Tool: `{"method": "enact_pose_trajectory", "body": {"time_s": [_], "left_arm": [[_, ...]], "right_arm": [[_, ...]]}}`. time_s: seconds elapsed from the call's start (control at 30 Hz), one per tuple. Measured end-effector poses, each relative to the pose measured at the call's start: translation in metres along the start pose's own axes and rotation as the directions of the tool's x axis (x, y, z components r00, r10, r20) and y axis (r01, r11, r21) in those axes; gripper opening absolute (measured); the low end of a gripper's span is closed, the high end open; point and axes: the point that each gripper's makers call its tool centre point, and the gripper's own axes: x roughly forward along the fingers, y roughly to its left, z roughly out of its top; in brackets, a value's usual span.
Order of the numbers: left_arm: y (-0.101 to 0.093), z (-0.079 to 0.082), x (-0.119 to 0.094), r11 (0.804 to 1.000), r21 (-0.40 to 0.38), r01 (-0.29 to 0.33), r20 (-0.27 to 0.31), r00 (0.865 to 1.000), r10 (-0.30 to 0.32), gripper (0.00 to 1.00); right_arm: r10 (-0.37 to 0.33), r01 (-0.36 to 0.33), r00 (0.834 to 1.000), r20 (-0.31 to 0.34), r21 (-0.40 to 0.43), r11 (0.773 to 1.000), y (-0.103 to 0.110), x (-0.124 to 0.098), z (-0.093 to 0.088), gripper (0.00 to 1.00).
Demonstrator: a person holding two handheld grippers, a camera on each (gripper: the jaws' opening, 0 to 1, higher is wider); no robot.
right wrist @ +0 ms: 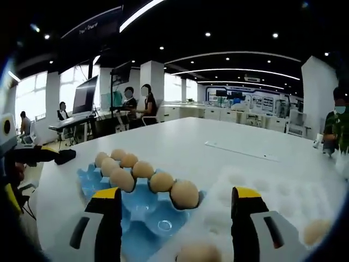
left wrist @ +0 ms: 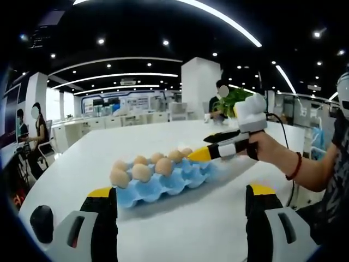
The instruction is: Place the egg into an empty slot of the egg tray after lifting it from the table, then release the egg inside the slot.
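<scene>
blue egg tray (right wrist: 136, 204) | tan eggs (right wrist: 184, 194) filling one side | several slots bare

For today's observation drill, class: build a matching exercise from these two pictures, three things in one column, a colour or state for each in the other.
Things:
1. egg tray
2. table
3. right gripper

Descriptions:
a. white, wide and bare beyond the tray
b. blue, with eggs in its slots
c. held in a hand over the tray's end

Pairs: 1-b, 2-a, 3-c
</scene>
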Motion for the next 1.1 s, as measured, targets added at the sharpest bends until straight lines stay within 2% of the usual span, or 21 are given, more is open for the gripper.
{"method": "enact_pose_trajectory", "body": {"time_s": [0.6,1.1], "left_arm": [[-0.005,0.001,0.010,1.000,0.008,0.019,-0.004,1.000,-0.019,1.00],[-0.011,-0.001,0.017,0.999,0.011,0.038,-0.014,0.999,-0.037,1.00]], "right_arm": [[-0.076,0.076,0.997,-0.027,0.011,0.997,-0.039,-0.014,-0.011,0.85],[-0.138,0.139,0.989,-0.046,0.007,0.990,-0.068,-0.033,-0.022,0.85]]}}
